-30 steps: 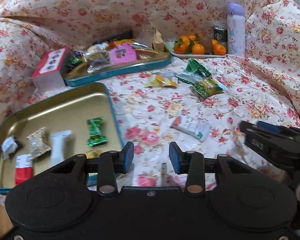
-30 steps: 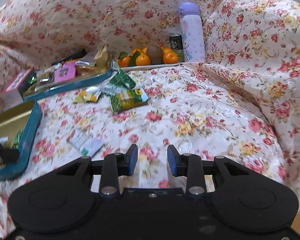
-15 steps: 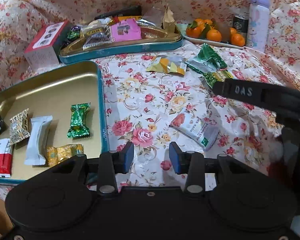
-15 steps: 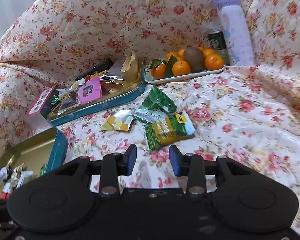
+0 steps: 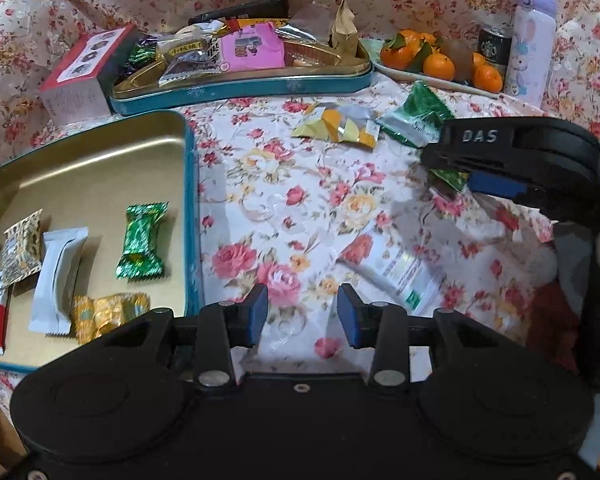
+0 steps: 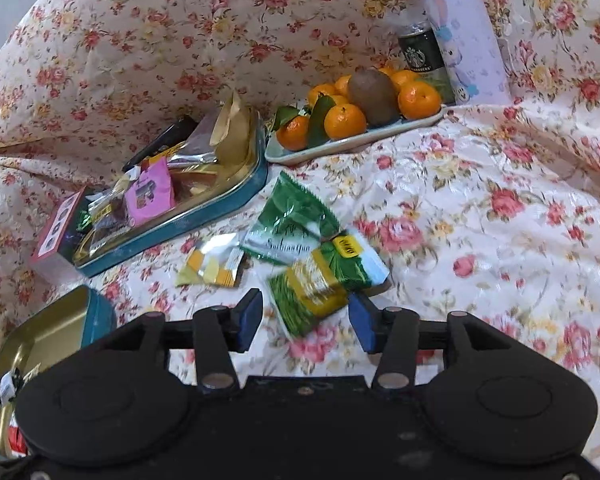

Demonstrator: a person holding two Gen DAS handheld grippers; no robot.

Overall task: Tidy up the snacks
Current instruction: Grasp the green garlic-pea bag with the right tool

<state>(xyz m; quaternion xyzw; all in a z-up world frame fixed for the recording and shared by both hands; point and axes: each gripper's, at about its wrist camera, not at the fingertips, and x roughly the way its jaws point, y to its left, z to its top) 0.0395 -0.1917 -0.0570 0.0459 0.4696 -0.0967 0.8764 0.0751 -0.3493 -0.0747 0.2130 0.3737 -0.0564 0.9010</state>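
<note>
Left wrist view:
Left tongs (image 5: 298,316): wide apart, holding nothing, hanging over the flowery cloth (image 5: 300,184).
White packet (image 5: 396,270): flat on the cloth, just ahead and to the right; long side slants up-left to down-right.
Gold tray (image 5: 100,152): on the left, five or six small wrapped sweets inside.

Right wrist view:
Right tongs (image 6: 304,320): wide apart, not squeezing anything.
Green snack bag (image 6: 320,280): on the cloth, near end between the two fingers; touching them, can't tell. Long side slants away to the right.
</note>
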